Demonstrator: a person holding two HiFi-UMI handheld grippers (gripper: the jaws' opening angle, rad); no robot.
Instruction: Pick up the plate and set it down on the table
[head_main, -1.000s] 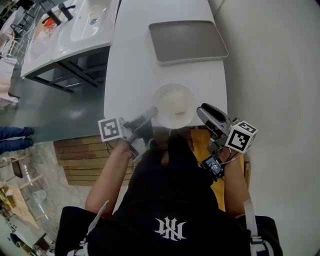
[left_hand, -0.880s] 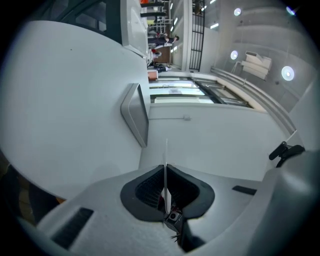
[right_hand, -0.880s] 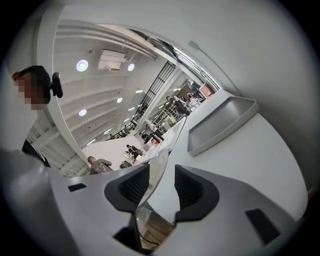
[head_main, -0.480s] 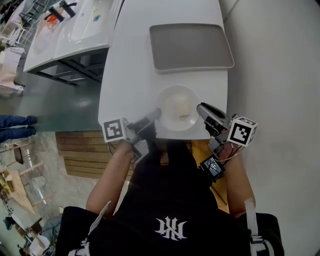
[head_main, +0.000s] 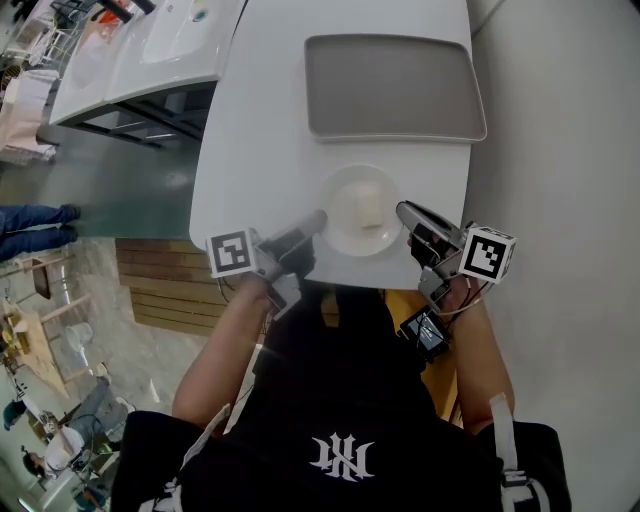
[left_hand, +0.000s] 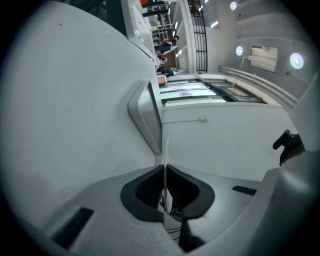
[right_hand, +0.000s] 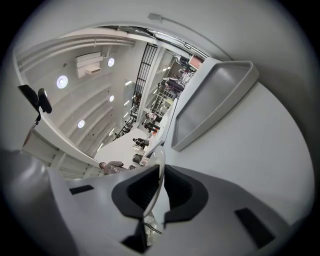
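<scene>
A clear round plate (head_main: 362, 210) with something pale on it is over the near end of the white table (head_main: 260, 120). My left gripper (head_main: 318, 218) is shut on the plate's left rim, seen as a thin edge (left_hand: 165, 150) between the pads of my left gripper (left_hand: 165, 167). My right gripper (head_main: 405, 210) is at the plate's right rim, and its jaws are closing. In the right gripper view the rim (right_hand: 161, 155) stands between the pads of my right gripper (right_hand: 161, 172), which touch it.
A grey rectangular tray (head_main: 393, 85) lies on the table beyond the plate, also showing as the tray (left_hand: 147, 112) and the tray (right_hand: 215, 95). White basins (head_main: 150, 50) stand at the far left. A pale wall (head_main: 560, 150) runs along the table's right side.
The right gripper's jaws have come together onto the plate's right rim. The plate and both grippers sit slightly farther over the table.
</scene>
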